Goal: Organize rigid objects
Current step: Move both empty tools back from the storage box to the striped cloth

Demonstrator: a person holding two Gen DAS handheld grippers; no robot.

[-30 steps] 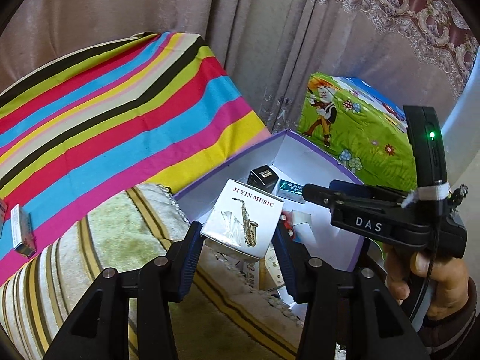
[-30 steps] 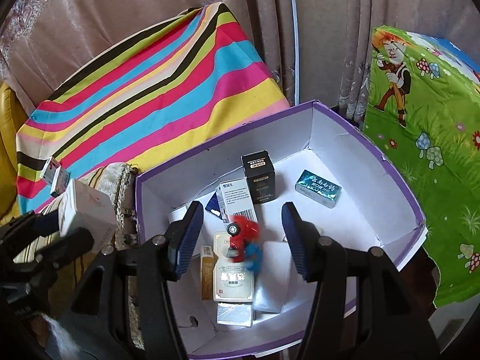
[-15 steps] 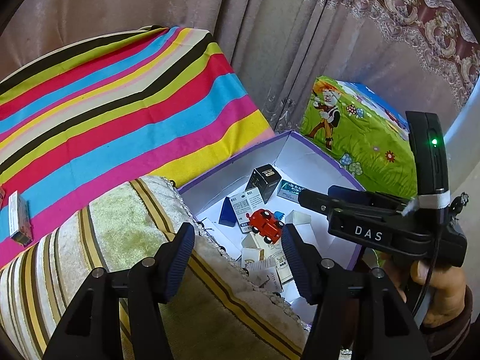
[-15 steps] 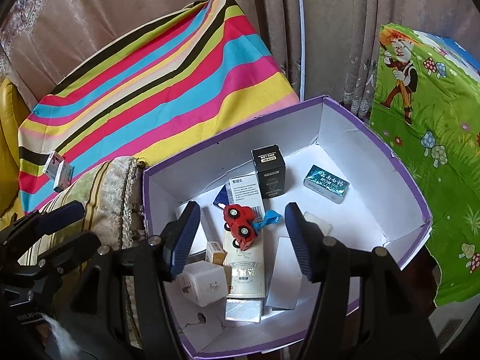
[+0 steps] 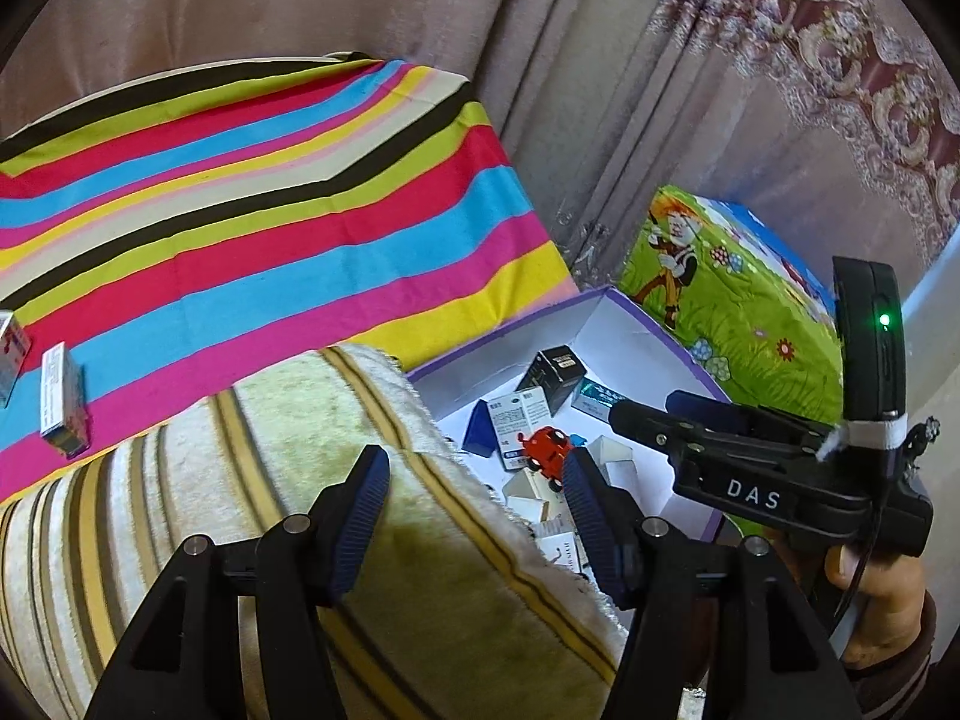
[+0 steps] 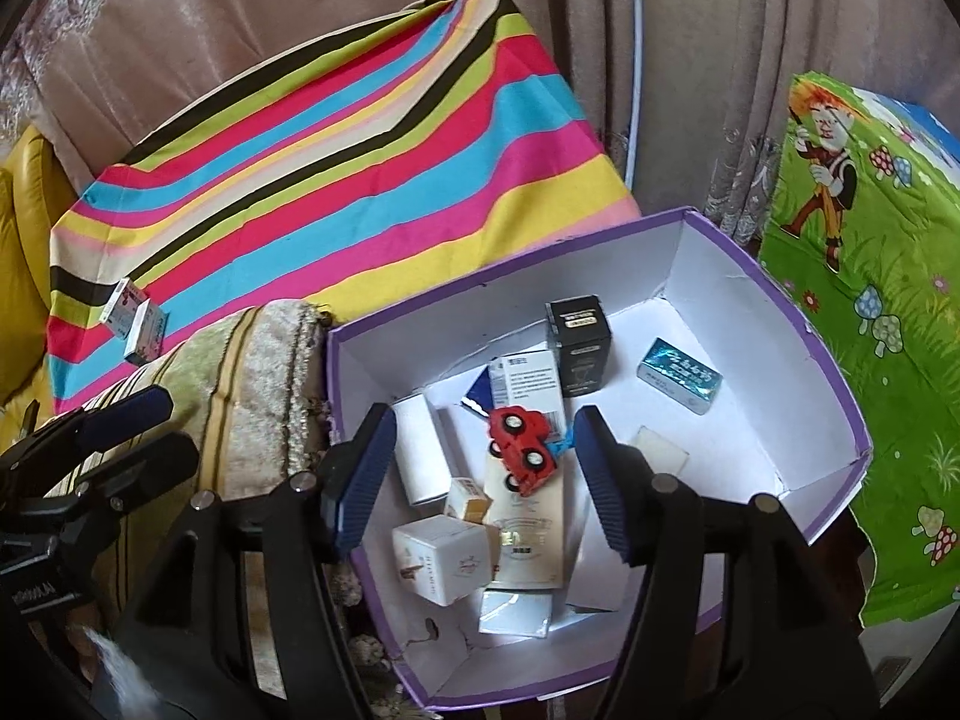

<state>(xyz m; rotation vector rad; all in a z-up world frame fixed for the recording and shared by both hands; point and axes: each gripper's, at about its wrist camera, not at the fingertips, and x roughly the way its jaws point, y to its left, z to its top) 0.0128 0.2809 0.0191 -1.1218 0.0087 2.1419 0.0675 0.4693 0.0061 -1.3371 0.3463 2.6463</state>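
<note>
Pink curtains (image 6: 336, 18) at back, stripy cloth (image 6: 336, 138) in front. Purple box (image 6: 834, 372) w/ white inside holds small boxes & red toy car (image 6: 522, 444). Right gripper (image 6: 474, 474) above it, jaws opening, nothing held. Left gripper (image 5: 474, 510) wide, empty, over fuzzy rug (image 5: 336, 438).

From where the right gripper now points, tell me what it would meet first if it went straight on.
Probably the red toy car, lying on its side atop the cartons in the purple-edged box. It sits between the right gripper's opening jaws, untouched; depth is unclear.
</note>
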